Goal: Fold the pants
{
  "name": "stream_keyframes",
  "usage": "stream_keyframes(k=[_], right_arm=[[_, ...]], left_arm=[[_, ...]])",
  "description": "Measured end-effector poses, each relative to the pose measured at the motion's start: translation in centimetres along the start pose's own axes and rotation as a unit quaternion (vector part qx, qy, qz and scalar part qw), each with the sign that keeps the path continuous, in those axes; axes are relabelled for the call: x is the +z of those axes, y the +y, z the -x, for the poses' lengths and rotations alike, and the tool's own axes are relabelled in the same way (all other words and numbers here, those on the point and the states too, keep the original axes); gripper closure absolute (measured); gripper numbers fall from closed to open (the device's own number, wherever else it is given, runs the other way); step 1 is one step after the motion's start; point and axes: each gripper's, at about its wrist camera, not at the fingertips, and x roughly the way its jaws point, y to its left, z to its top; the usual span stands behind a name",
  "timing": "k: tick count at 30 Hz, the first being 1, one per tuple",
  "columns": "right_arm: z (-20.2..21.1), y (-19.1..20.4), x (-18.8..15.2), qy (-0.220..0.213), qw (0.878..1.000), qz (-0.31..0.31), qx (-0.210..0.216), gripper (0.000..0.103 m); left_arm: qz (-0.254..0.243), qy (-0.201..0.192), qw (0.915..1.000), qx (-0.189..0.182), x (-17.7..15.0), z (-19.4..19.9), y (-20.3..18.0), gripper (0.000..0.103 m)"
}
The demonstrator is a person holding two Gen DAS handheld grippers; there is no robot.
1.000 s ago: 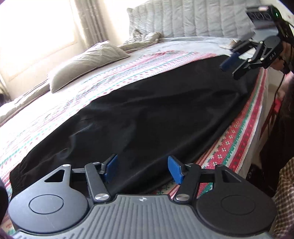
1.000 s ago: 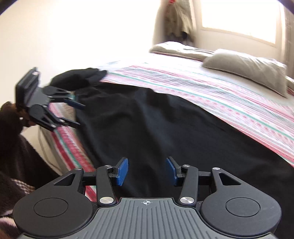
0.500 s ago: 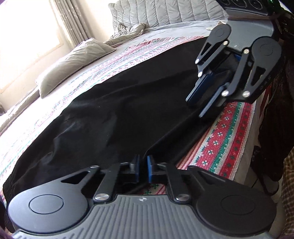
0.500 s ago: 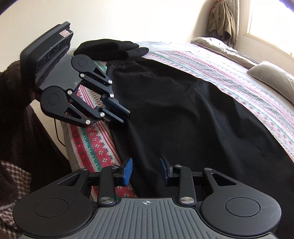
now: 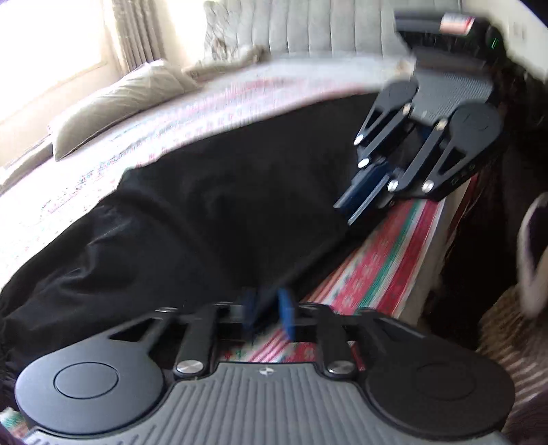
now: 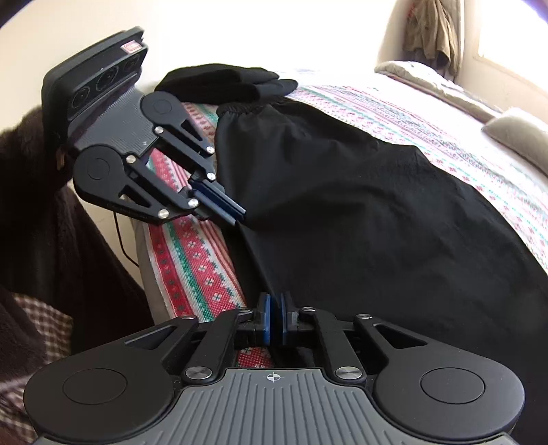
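Observation:
Black pants [image 5: 205, 212] [image 6: 376, 205] lie spread lengthwise on the patterned bedspread [image 5: 370, 267], near the bed's side edge. My left gripper [image 5: 267, 308] sits at that edge with a fold of black cloth between its blue pads; its jaws are opening. In the right wrist view the left gripper [image 6: 238, 214] pinches a raised bit of the pants' edge. My right gripper [image 6: 273, 321] is at the same edge further along, its jaws closing to a narrow slit on the cloth. The left wrist view shows the right gripper [image 5: 346, 210] tipped down onto the pants.
A folded black garment [image 6: 222, 82] lies at the bed's corner beyond the waistband. Grey pillows [image 5: 113, 113] and a quilted headboard [image 5: 325, 27] are at the far side. A person's dark fleece clothing [image 6: 51, 222] stands close against the bed's edge.
The right gripper swung in over the bed's edge, dropped onto the pants' edge and narrowed. The left gripper shut on the edge, then its gap widened slightly; its view is now blurred.

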Motion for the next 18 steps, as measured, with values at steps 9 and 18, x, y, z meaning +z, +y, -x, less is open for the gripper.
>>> stream_keyframes(k=[9, 18], right_arm=[[2.3, -12.4, 4.1, -0.048, 0.982, -0.173, -0.059, 0.059], [-4.5, -21.9, 8.6, -0.046, 0.962, -0.256, -0.081, 0.059]], left_arm=[[0.107, -0.058, 0.9815, 0.148, 4.7, -2.2, 5.3, 0.026], [0.181, -0.051, 0.9577, 0.218, 6.4, -6.5, 10.5, 0.024]])
